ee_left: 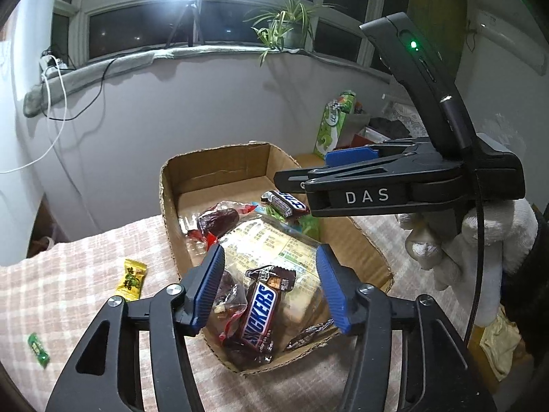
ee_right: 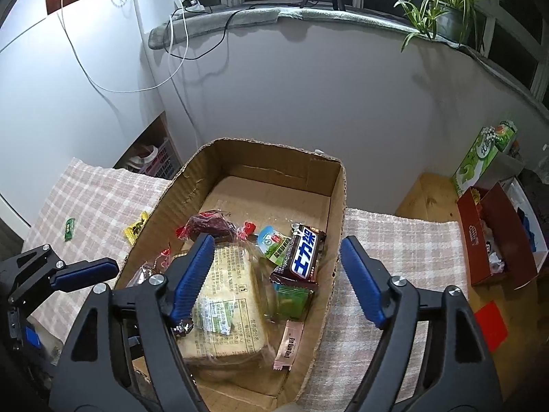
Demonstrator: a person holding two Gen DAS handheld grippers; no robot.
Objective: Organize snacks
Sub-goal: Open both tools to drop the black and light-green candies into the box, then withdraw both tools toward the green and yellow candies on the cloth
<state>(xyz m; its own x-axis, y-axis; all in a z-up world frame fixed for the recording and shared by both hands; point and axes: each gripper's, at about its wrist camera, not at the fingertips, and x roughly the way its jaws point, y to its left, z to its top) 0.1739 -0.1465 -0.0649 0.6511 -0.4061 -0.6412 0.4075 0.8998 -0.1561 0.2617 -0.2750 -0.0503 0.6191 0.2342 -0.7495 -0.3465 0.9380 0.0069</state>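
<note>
A cardboard box (ee_left: 219, 161) (ee_right: 274, 158) on a checked cloth holds snacks: a Snickers bar (ee_left: 259, 312), a second Snickers bar (ee_right: 305, 254), red-wrapped dates (ee_left: 216, 221), a large clear pack of biscuits (ee_right: 226, 295), a green packet (ee_right: 291, 300) and a pink sachet (ee_right: 290, 346). My left gripper (ee_left: 269, 290) is open and empty over the box's near end. My right gripper (ee_right: 278, 281) is open and empty above the box; it also shows in the left wrist view (ee_left: 291, 180). A yellow candy (ee_left: 132, 279) and a green candy (ee_left: 38, 349) lie on the cloth left of the box.
The checked cloth (ee_right: 394, 240) covers the table. A green carton (ee_right: 480, 161) and a red box (ee_right: 494, 240) stand at the right on a wooden surface. A wall and a window sill with a plant (ee_left: 284, 24) lie behind.
</note>
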